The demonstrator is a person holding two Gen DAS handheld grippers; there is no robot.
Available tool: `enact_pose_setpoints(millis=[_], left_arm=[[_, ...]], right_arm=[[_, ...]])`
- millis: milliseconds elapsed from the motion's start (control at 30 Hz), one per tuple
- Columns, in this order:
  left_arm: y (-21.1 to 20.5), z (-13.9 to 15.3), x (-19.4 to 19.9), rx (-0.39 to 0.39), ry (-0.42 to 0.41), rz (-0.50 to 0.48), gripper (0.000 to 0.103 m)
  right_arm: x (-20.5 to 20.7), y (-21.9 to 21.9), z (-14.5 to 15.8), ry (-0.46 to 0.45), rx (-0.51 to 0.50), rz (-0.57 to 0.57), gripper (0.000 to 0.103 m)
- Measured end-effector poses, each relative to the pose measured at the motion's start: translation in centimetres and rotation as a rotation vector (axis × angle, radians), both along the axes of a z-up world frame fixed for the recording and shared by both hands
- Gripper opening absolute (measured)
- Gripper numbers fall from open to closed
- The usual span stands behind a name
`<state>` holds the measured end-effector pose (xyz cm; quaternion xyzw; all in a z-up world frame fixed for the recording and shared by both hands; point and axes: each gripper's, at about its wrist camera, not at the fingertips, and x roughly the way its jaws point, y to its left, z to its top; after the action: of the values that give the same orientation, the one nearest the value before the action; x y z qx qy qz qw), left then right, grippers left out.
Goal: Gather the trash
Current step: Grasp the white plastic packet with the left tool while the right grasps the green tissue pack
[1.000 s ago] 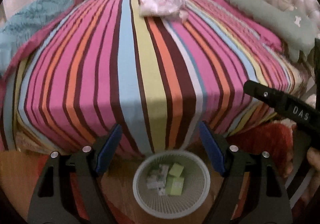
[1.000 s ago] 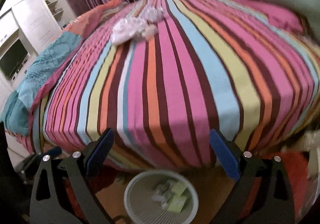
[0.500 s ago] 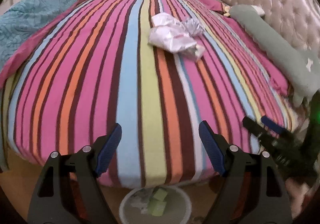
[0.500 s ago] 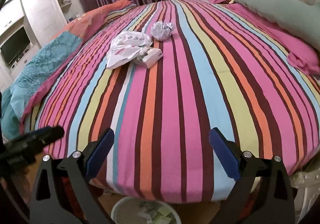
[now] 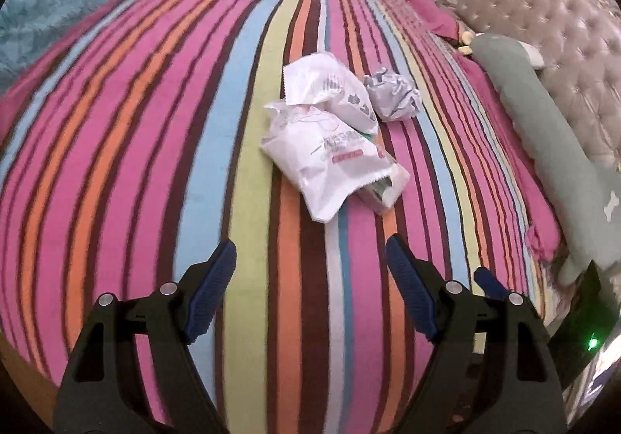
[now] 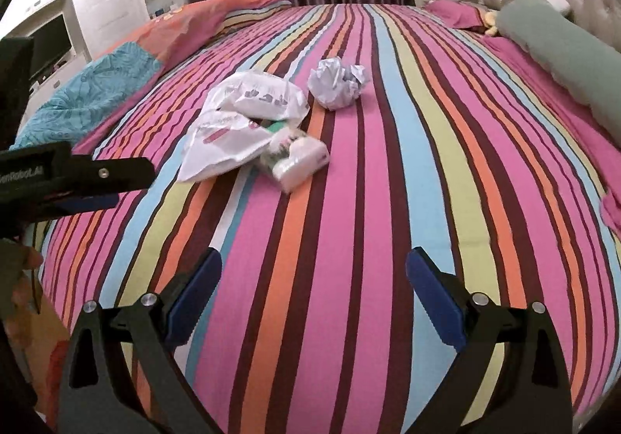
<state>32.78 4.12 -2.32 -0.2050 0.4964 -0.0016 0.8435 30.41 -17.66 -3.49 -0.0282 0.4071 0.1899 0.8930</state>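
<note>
Nearest the cameras, the left gripper [image 5: 310, 259] and the right gripper [image 6: 314, 271] are hovering over the near part of the striped bedspread [image 5: 155, 162], each with its blue-padded fingers standing apart and nothing between them. Further along, near the middle of the bed, the trash is lying in a loose heap: white plastic bags [image 5: 330, 135] draped partly over a small carton [image 6: 299, 158], with a crumpled paper ball [image 6: 337, 83] just beside them. Beyond, a long green pillow [image 5: 543, 131] is resting against the tufted headboard [image 5: 562, 26].
</note>
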Motion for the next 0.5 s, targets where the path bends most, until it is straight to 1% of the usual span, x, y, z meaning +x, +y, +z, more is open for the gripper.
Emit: enact_pose_setpoints(millis=[200, 367, 500], left_arm=[[0.8, -0.9, 3.7, -0.11, 0.068, 0.073, 0.078], [0.7, -1.5, 6.2, -0.133, 0.114, 0.118, 0.078], [0.6, -1.9, 7.7, -0.166, 0.14, 0.12, 0.078]], right_arm=[[2.7, 1.2, -0.5, 0.002, -0.039, 0.045, 0.092], [4.2, 1.8, -0.6, -0.006, -0.06, 0.082, 0.092], [5.2, 2.6, -0.8, -0.019, -0.094, 0.121, 0.092]])
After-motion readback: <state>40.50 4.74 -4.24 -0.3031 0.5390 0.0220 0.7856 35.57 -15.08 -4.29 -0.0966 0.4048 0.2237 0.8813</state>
